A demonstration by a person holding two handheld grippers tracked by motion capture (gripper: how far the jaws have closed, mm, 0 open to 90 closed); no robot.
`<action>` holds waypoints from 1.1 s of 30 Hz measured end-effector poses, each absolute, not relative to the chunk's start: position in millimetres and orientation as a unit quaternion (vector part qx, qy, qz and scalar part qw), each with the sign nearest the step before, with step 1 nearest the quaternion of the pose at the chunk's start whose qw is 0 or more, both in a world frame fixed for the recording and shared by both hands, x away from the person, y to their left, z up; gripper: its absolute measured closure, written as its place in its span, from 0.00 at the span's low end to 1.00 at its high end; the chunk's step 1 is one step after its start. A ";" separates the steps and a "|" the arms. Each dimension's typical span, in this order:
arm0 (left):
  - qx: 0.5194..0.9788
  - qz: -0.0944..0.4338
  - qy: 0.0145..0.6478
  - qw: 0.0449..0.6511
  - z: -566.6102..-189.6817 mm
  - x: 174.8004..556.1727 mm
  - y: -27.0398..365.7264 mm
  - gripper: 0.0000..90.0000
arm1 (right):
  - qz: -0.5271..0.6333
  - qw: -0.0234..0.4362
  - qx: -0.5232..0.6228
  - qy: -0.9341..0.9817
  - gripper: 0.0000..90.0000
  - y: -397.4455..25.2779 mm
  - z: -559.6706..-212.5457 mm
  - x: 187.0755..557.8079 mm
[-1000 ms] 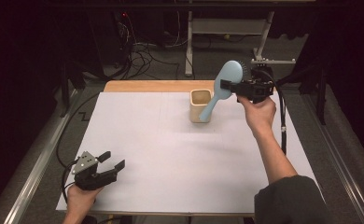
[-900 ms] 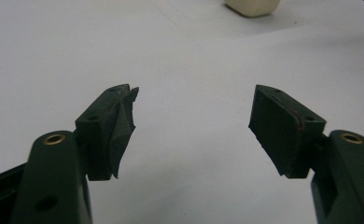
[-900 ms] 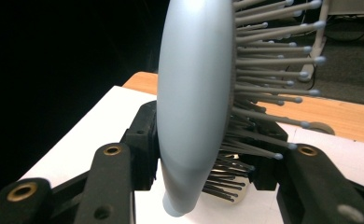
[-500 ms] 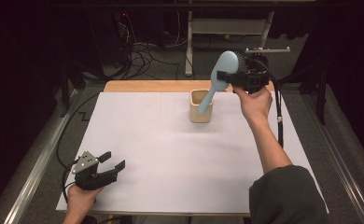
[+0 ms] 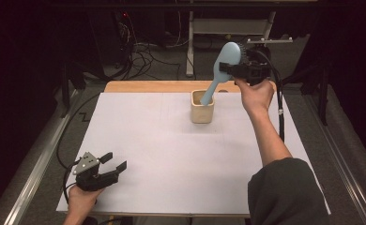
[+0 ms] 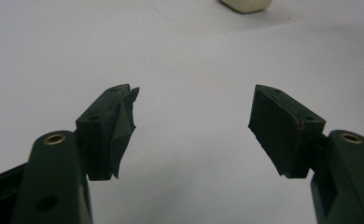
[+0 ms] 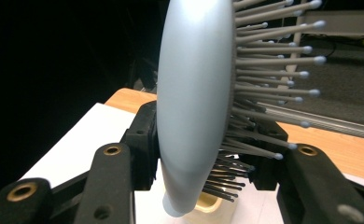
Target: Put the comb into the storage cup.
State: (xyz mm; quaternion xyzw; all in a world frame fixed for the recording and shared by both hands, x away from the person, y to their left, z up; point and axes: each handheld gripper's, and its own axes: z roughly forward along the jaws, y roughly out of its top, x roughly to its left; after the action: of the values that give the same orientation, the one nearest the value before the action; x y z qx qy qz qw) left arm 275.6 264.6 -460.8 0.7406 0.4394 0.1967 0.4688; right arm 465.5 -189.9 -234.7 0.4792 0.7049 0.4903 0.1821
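Observation:
A light blue hairbrush (image 5: 222,65) hangs tilted over a cream square cup (image 5: 202,107) at the back of the white table; its handle tip dips into the cup's mouth. My right gripper (image 5: 240,69) is shut on the brush head, held high behind the cup. In the right gripper view the brush (image 7: 194,93) stands between the jaws, bristles pointing right, with the cup (image 7: 210,207) below. My left gripper (image 5: 113,163) rests open at the front left of the table. Its pads (image 6: 117,126) stand wide apart over bare white surface, with the cup's base (image 6: 245,4) far ahead.
A wooden board edge (image 5: 162,86) runs along the back of the white table sheet (image 5: 171,154). Cables (image 5: 143,51) and a metal stand (image 5: 190,42) lie on the dark floor beyond. Metal rails (image 5: 35,164) flank the table.
My right gripper has lifted and swung the brush more upright, moving left over the cup until the handle tip enters it. The left gripper has not moved.

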 end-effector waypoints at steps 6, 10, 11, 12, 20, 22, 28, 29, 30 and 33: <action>0.740 0.193 0.441 0.470 -461.1 275.8 264.3 0.35 | 0.493 0.195 0.482 0.698 0.60 -188.9 -232.7 469.0; 0.740 0.193 0.441 0.471 -461.1 275.5 264.1 0.35 | 0.491 0.198 0.485 0.696 0.61 -185.5 -234.1 472.0; 0.740 0.193 0.440 0.471 -461.1 275.5 264.0 0.35 | 0.488 0.199 0.485 0.697 0.60 -184.4 -234.7 472.9; 0.740 0.192 0.440 0.471 -461.1 275.5 264.0 0.35 | 0.486 0.201 0.486 0.698 0.60 -183.2 -235.3 473.9; 0.741 0.189 0.438 0.473 -460.9 275.3 263.6 0.35 | 0.474 0.204 0.491 0.702 0.60 -175.0 -242.9 481.9; 0.741 0.190 0.437 0.473 -460.8 275.4 263.5 0.35 | 0.468 0.208 0.489 0.706 0.60 -172.6 -244.4 483.5; 0.741 0.189 0.437 0.473 -460.9 275.5 263.5 0.35 | 0.468 0.204 0.493 0.705 0.60 -170.4 -248.9 487.4; 0.741 0.189 0.437 0.473 -460.9 275.5 263.4 0.35 | 0.468 0.204 0.494 0.704 0.60 -170.1 -249.6 488.0; 0.741 0.189 0.437 0.474 -460.9 275.5 263.4 0.35 | 0.467 0.203 0.495 0.704 0.60 -169.7 -250.6 488.8; 0.741 0.188 0.437 0.474 -460.8 275.4 263.4 0.35 | 0.467 0.203 0.495 0.704 0.60 -168.3 -252.4 490.2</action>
State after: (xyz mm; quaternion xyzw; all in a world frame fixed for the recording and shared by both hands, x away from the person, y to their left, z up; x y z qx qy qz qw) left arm 275.4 263.4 -460.8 0.7410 0.4368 0.1884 0.4739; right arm 490.2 -168.3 -252.4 0.4951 0.7044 0.4666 0.2026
